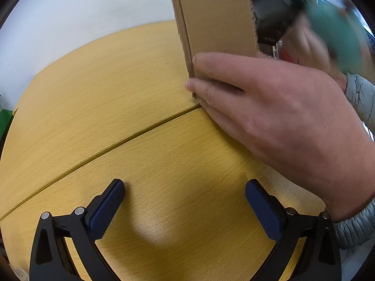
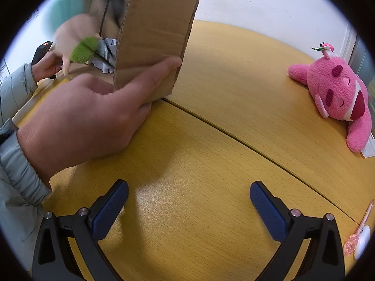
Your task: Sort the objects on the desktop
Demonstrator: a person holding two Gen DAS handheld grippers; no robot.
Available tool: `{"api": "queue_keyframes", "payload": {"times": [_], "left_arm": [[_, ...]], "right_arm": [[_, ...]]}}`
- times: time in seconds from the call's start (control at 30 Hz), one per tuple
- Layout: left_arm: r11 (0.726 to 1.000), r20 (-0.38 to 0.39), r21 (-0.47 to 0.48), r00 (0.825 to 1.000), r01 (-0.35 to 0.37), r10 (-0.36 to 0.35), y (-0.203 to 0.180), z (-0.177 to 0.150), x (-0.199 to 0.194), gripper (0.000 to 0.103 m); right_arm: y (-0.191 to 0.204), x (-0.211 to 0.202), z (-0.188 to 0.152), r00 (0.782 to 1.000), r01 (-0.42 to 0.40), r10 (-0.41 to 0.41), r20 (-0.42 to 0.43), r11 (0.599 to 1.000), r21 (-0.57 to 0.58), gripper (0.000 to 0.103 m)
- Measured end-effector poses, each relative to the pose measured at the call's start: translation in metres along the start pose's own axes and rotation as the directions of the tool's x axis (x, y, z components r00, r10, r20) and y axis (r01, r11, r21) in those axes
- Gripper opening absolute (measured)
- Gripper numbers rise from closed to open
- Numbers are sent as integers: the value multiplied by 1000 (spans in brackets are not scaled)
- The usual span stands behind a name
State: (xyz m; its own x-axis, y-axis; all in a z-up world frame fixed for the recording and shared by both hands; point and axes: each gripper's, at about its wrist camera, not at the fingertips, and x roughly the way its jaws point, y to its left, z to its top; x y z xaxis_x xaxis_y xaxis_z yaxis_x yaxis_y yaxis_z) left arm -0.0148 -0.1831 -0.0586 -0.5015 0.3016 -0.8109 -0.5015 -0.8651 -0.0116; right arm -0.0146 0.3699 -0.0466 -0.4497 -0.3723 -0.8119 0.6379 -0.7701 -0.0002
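A cardboard box (image 1: pixel 215 16) (image 2: pixel 154 37) stands on the wooden table (image 1: pixel 98 98) (image 2: pixel 234 93), steadied by a bare hand (image 1: pixel 276 107) (image 2: pixel 91 117) pressed against its side. Behind it another, blurred hand (image 2: pixel 70 37) holds a green fuzzy object (image 2: pixel 83 50) over the box; grey items (image 2: pixel 105 53) lie inside. A pink plush toy (image 2: pixel 337 93) lies on the table at the right. My left gripper (image 1: pixel 185 208) is open above bare table. So is my right gripper (image 2: pixel 188 210), with nothing between its fingers.
A pink transparent spoon (image 2: pixel 357 231) and a white object (image 2: pixel 362 241) lie at the table's right edge. A seam (image 2: pixel 234 138) runs across the tabletop. A black device (image 2: pixel 41 51) is held at the far left. A white wall stands behind.
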Motion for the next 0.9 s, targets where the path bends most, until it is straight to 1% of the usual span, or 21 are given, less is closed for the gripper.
{"api": "queue_keyframes", "payload": {"times": [0.3, 0.9], "left_arm": [[1000, 1, 0, 1000, 0, 0, 0, 1, 0, 103], [1000, -1, -1, 1000, -1, 1, 1, 13, -6, 103]], "right_arm": [[6, -3, 2, 1000, 0, 0, 0, 1000, 0, 103], [17, -12, 3, 1000, 0, 0, 0, 1000, 0, 103]]}}
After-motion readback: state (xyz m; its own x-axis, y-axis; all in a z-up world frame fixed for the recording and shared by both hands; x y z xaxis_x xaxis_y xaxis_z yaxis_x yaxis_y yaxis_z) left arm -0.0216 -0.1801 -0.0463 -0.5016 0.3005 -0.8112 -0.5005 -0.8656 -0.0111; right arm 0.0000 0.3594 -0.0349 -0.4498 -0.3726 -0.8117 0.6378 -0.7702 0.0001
